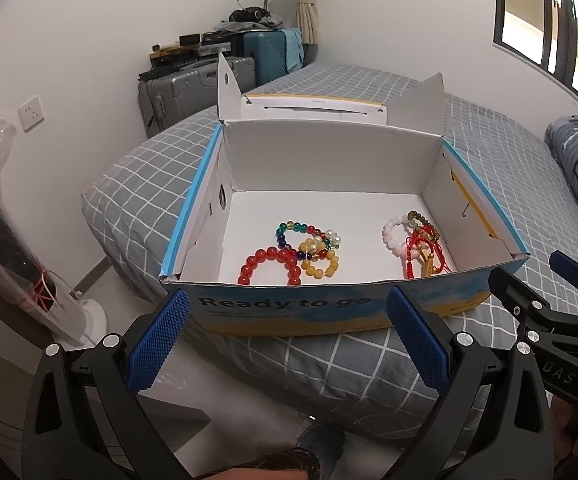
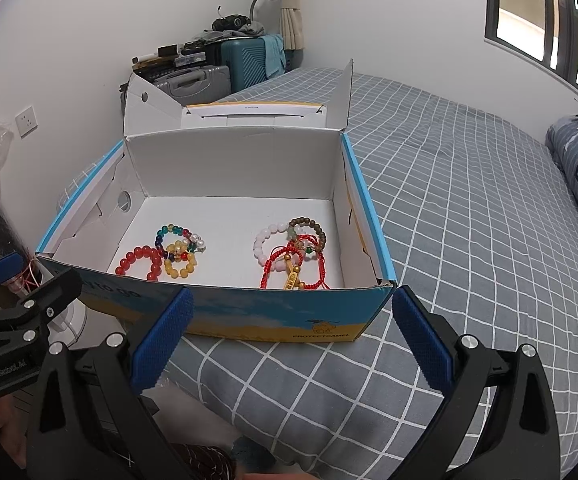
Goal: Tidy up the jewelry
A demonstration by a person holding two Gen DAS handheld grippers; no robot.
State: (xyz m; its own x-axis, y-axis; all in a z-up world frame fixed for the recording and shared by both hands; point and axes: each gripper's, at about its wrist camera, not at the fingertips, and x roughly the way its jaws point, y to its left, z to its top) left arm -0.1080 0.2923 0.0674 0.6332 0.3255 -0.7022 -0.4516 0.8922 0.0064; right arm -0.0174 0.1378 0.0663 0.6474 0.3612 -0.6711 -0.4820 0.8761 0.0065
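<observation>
While grippers gape, bracelets (image 2: 225,256) in box (image 2: 249,316)

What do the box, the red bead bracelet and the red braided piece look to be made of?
Box: printed cardboard, going by its folded flaps, white inside and matte finish.
Red bead bracelet: glossy, translucent-looking round beads, probably glass, resin or polished stone; I can't tell which.
Red braided piece: woven cord, thin and limp, with a gold-coloured charm, possibly metal or plastic.

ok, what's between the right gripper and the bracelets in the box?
The box's front wall only. In the right wrist view, the open right gripper sits just outside it; the red cord bracelet lies right behind.
</observation>
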